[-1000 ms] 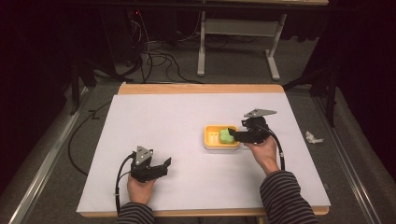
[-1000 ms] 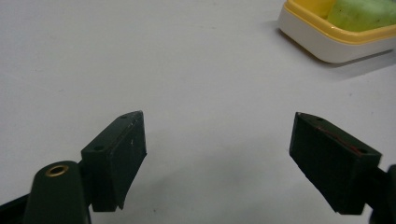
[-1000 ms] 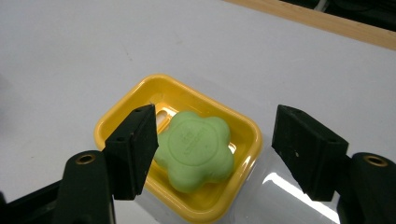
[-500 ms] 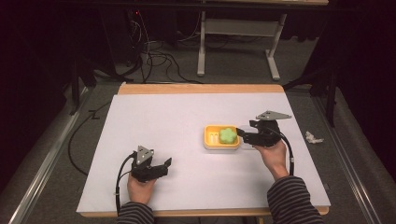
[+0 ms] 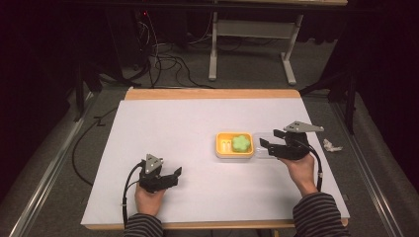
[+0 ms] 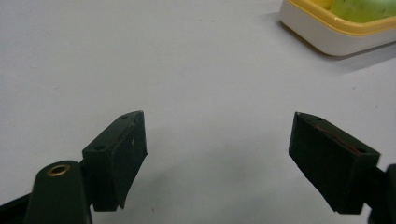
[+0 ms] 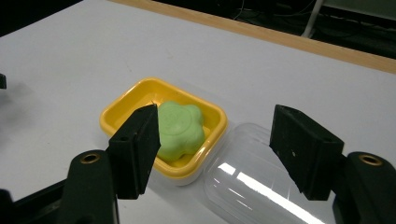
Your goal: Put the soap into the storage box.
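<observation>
Care now: your right gripper point(image 5: 271, 146), jaws wide and empty, hovers over the clear lid point(image 7: 261, 179) at the yellow tray's point(image 5: 219, 148) 3 o'clock and could nudge either; your left gripper point(image 5: 170, 177) rests wide too.

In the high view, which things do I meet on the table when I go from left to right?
Left gripper → yellow tray → green soap → clear lid → right gripper.
</observation>
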Tool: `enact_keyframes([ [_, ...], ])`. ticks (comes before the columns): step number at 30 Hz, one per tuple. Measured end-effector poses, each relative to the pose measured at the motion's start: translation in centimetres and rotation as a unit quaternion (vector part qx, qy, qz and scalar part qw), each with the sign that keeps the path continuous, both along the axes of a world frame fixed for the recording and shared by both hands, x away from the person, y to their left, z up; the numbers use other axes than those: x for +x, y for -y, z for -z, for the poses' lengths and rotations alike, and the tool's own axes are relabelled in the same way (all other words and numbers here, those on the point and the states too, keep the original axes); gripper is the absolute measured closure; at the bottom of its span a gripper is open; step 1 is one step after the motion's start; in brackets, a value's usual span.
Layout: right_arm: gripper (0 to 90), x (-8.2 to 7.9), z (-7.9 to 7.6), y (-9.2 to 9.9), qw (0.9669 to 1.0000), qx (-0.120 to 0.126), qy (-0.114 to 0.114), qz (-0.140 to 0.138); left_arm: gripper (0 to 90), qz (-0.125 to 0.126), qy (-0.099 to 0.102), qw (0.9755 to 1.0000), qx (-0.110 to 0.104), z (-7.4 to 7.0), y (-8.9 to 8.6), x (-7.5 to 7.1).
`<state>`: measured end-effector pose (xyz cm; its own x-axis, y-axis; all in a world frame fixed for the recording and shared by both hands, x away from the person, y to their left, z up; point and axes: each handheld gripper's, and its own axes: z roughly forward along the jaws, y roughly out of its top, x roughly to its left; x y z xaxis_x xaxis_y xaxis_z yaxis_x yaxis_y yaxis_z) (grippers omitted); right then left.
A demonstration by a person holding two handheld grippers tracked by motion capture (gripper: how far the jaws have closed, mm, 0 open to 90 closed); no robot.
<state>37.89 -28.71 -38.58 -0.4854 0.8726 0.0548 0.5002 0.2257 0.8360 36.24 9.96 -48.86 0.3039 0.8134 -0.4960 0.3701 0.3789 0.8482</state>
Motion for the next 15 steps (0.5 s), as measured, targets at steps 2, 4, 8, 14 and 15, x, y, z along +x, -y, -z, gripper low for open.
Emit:
enact_keyframes([
  [2, 33.8, -0.3, -0.1, 0.2, 1.0, 0.001, 0.004, 0.001, 19.6, 0.0, 0.001, 1.0, 0.0, 0.0, 0.0, 0.0],
  [4, 33.8, -0.5, -0.3, 0.3, 1.0, 0.0, 0.007, 0.003, 19.5, -0.001, -0.001, 1.0, -0.003, 0.0, 0.0, 0.0],
  [8, 34.5, -0.9, -0.5, 0.6, 0.9999, 0.002, 0.007, 0.015, 19.4, 0.0, 0.001, 1.0, -0.005, 0.0, 0.0, 0.0],
  [14, 34.6, -1.6, -0.8, 0.8, 0.9998, -0.004, 0.011, 0.014, 19.5, 0.001, 0.002, 1.0, -0.002, 0.0, -0.1, -0.1],
  [15, 34.6, -1.7, -0.9, 0.9, 0.9998, -0.004, 0.014, 0.013, 19.5, 0.001, 0.003, 1.0, -0.002, 0.0, 0.0, -0.1],
])
